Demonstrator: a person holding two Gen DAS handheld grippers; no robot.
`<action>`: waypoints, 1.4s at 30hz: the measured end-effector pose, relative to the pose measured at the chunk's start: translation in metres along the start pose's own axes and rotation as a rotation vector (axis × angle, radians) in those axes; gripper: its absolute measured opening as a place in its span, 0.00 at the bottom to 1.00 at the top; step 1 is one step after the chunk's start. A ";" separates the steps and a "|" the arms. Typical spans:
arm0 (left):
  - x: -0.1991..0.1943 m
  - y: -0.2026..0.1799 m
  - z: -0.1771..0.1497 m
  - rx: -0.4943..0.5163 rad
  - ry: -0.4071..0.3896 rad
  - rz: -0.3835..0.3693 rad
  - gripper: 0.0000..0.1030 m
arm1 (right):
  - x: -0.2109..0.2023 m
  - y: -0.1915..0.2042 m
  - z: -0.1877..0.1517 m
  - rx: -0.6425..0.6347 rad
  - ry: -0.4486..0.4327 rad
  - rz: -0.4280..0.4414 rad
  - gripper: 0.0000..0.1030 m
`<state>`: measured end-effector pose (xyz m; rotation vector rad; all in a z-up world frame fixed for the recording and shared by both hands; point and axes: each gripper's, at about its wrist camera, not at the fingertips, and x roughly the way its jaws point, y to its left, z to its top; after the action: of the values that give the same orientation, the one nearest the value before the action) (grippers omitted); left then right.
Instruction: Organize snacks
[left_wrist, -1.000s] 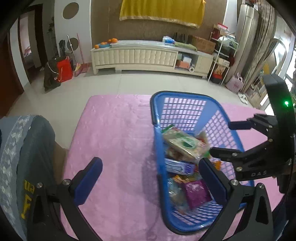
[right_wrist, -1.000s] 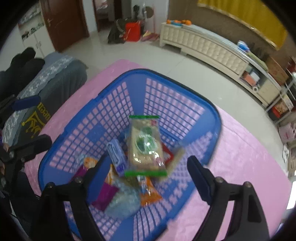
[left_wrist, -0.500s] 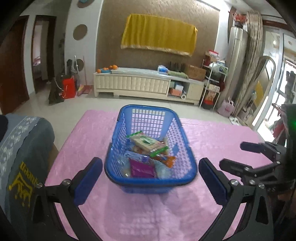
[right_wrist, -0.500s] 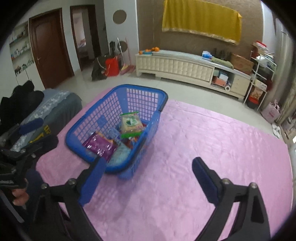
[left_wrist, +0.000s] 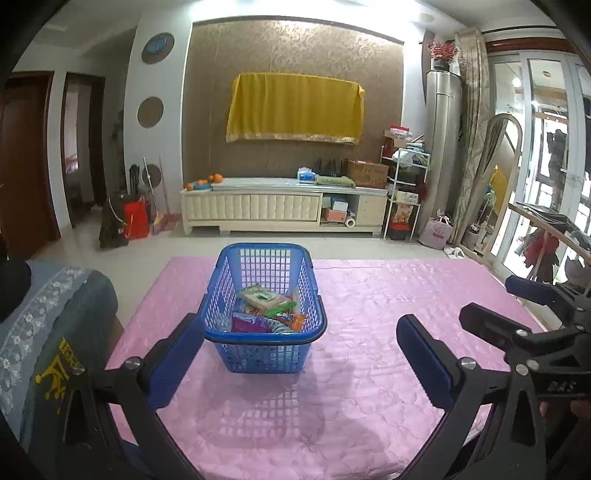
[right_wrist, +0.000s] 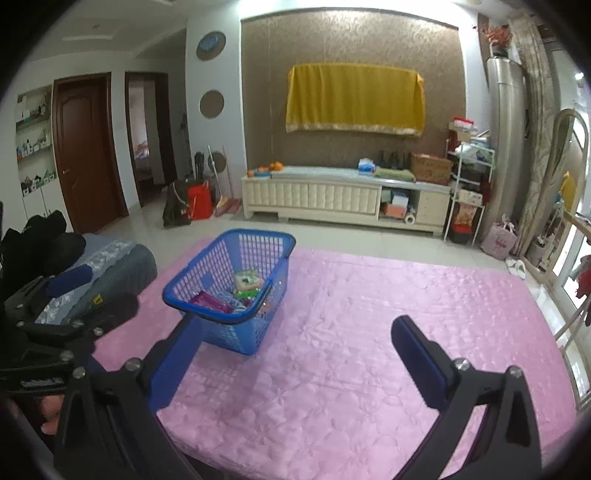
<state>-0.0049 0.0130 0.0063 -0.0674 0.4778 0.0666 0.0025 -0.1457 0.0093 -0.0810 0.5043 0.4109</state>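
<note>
- Snacks (left_wrist: 266, 309) lie together inside the blue basket (left_wrist: 264, 334): a green-edged packet (left_wrist: 266, 298) on top, a purple one (left_wrist: 246, 325) and an orange one (left_wrist: 295, 319) below it. I judge they were gathered there to keep them in one place, so the sorting looks finished or nearly finished.
- Basket stands upright on the pink cover (left_wrist: 362, 369) of the bench, toward its left side in the right wrist view (right_wrist: 236, 295). Nothing else lies on the cover that I can see.
- Left hand-held gripper (left_wrist: 303, 362) is wide open and holds nothing. The basket appears between its two fingers only because the camera looks along them; the left finger seems to overlap the rim in the picture, but I cannot tell if it touches.
- Right hand-held gripper (right_wrist: 295, 363) has just been opening its jaws and now they stand fully apart, with nothing between them, only bare pink cover ahead. It is well apart from the basket.
- Both grippers point slightly down toward the bench from the near edge. In my judgement this is a retreat position, leaving the packets undisturbed.
- A grey patterned cushion (left_wrist: 55, 332) sits at the left of the bench, outside the work.
</note>
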 end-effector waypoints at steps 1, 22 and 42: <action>-0.002 -0.001 0.000 0.001 -0.004 -0.006 1.00 | -0.007 0.003 0.000 -0.006 -0.020 -0.007 1.00; -0.031 -0.004 -0.023 -0.011 -0.007 -0.023 1.00 | -0.031 0.008 -0.020 0.022 -0.009 -0.027 1.00; -0.033 -0.006 -0.023 -0.007 -0.007 -0.015 1.00 | -0.037 0.009 -0.023 0.046 -0.006 -0.029 1.00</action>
<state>-0.0448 0.0034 0.0012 -0.0774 0.4702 0.0533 -0.0411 -0.1548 0.0074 -0.0421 0.5057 0.3712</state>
